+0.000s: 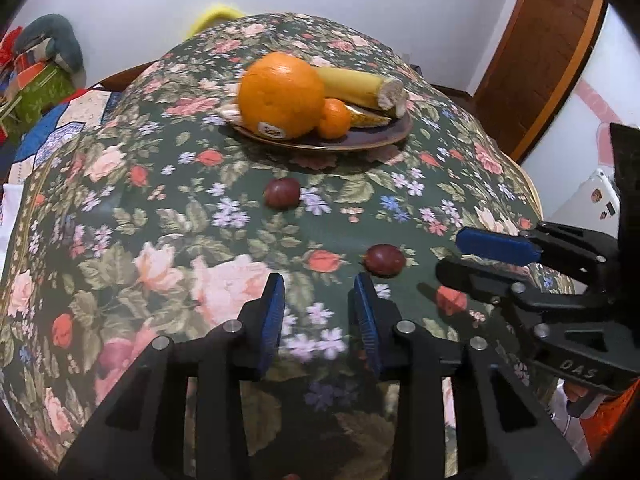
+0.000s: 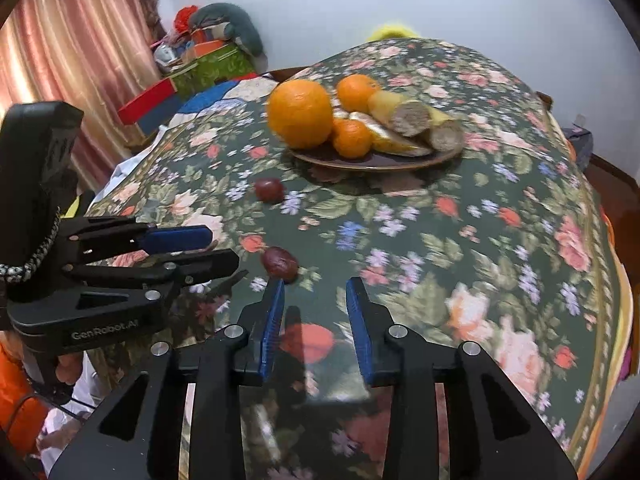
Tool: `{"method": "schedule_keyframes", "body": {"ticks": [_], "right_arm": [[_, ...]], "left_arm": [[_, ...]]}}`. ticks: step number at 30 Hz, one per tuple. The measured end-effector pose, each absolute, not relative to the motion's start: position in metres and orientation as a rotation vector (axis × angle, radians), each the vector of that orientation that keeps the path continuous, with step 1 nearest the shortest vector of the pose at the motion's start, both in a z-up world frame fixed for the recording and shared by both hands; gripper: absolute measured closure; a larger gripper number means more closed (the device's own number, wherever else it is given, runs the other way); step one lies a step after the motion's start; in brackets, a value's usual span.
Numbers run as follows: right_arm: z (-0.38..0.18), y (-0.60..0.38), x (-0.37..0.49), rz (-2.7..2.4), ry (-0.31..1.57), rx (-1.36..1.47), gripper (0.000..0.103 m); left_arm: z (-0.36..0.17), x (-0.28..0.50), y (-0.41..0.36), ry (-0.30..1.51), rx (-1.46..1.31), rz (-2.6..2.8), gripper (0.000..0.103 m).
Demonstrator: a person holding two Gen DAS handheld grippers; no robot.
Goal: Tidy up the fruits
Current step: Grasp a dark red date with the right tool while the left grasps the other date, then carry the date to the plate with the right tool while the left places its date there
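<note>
Your left gripper and right gripper are both wide open, empty, because two plums, near and far, still wait off the plate

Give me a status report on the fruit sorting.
Left gripper open, empty. Right gripper open, empty. Two red plums, near and far, loose on tablecloth, off plate. Nothing blocking.

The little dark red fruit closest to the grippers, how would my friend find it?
Start at the brown plate piled with oranges on the flowery tablecloth. Come toward the grippers, past the first dark red fruit, to the nearer red fruit. It lies alone on the cloth, just ahead of the left gripper.
</note>
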State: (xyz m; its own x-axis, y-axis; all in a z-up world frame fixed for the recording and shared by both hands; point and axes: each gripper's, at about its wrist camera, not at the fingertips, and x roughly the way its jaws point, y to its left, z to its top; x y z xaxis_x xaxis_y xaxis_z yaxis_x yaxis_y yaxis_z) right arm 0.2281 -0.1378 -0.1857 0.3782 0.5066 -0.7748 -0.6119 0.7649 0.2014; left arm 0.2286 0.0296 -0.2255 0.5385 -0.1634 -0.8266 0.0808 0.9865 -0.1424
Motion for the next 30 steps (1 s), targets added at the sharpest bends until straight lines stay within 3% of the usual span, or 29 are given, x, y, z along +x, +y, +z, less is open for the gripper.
{"method": "schedule_keyframes", "body": {"ticks": [9,13,30], "right_arm": [[-0.202,-0.103,0.237,0.763,0.975,-0.194,0.074],[-0.2,-0.103,0.236,0.76,0.964,-0.21,0.087],[-0.182,-0.139,0.258,0.693,0.896,-0.118,0.088]], "left_arm": [[-0.223,0.228,0.058,0.98,-0.14,-0.113,0.068],[-0.225,0.233,0.059,0.984,-0.145,-0.117,0.068],[-0.233,0.285,0.046,0.999,-0.111,-0.128,0.068]]}}
